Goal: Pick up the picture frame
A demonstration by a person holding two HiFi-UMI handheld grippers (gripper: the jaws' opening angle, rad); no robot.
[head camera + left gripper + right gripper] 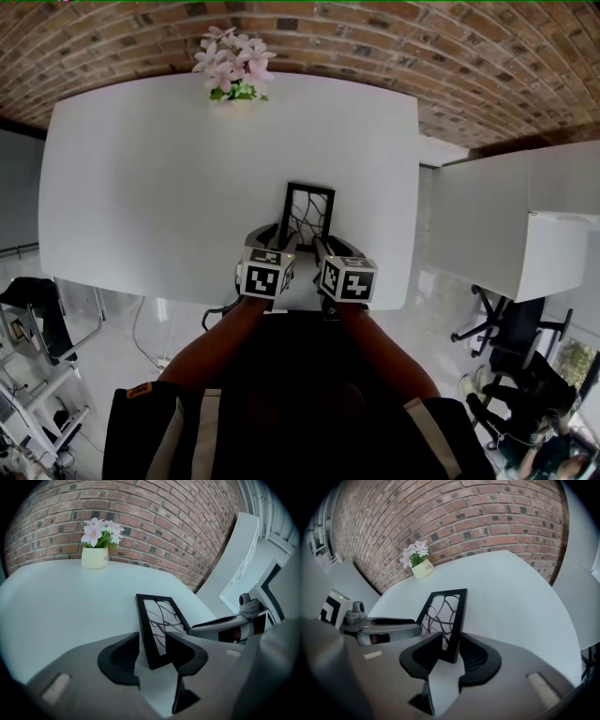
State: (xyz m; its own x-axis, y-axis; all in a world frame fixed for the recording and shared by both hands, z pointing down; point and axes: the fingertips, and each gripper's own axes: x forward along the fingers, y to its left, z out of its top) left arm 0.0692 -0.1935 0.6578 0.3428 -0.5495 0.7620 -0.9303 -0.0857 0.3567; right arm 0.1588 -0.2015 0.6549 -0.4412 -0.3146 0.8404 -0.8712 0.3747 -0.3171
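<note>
A black picture frame (307, 212) with a dark branching pattern behind its glass lies on the white table (141, 187), close to the near edge. My left gripper (278, 240) stands open astride the frame's near left corner. In the left gripper view, the frame's left rail (145, 634) runs between the dark pads (119, 660) with a gap on each side. My right gripper (334, 247) is open astride the near right corner, with the right rail (457, 625) loose between its pads (476, 656). Neither gripper presses on the frame.
A cream pot of pink flowers (234, 73) stands at the table's far edge against the brick wall (394, 37). Another white desk (497, 225) stands to the right, with a black office chair (511, 328) on the floor below it.
</note>
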